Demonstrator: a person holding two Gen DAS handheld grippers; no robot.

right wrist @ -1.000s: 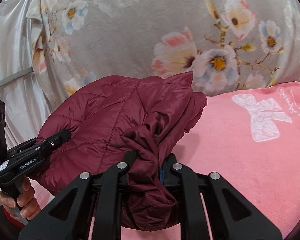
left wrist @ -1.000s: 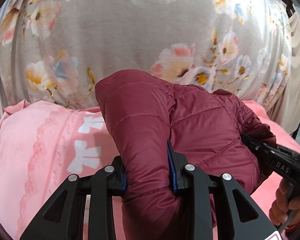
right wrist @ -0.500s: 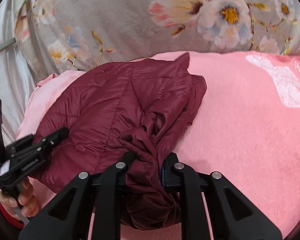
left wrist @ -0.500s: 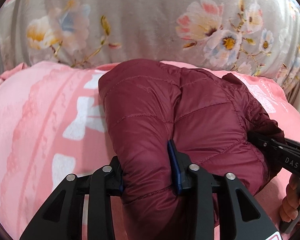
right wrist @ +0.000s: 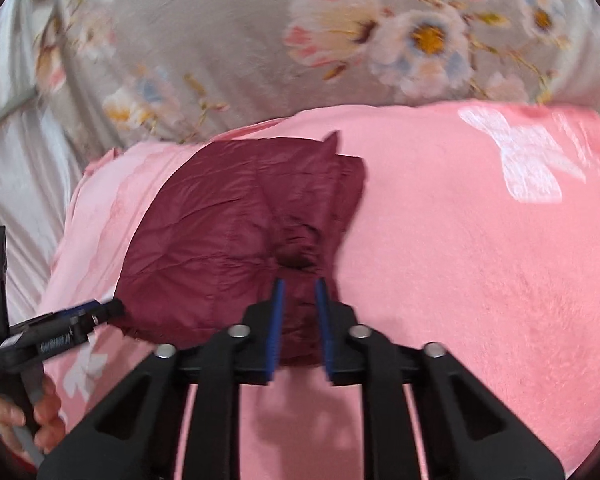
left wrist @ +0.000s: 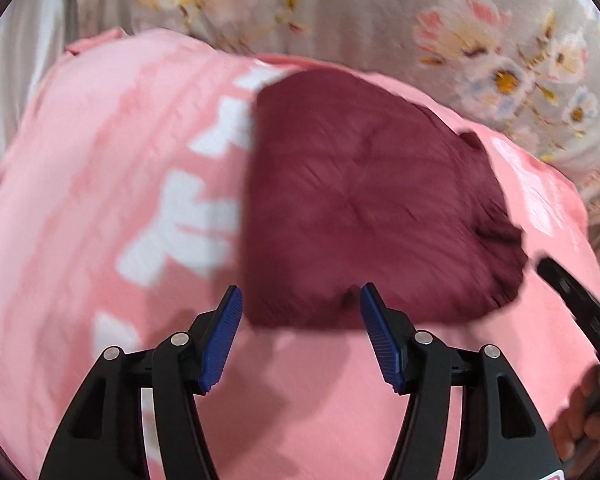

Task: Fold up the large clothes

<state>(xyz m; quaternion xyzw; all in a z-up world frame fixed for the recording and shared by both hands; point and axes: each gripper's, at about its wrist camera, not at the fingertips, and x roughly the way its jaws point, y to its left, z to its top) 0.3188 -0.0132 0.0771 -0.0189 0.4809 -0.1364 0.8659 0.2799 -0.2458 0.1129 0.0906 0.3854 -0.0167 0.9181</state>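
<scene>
Closest to the lens, the left gripper [left wrist: 300, 332] has its blue-padded jaws spread wide with nothing between them, hovering just short of the near edge of the dark maroon quilted puffer jacket [left wrist: 364, 208]. The right gripper [right wrist: 299, 320] has its jaws apart too, only narrowly; the jacket's near edge shows in the gap, but I can't tell if the pads touch it, so I'd call it let go. The jacket sits as a compact folded bundle on the pink fleece blanket with white bow prints [right wrist: 480, 260], both views a bit blurred. My read: this is the set-down step, fold basically done. Next move probably just needs both grippers clear without snagging fabric. No containers anywhere. Behind it all hangs a grey floral cloth [right wrist: 260, 32].
</scene>
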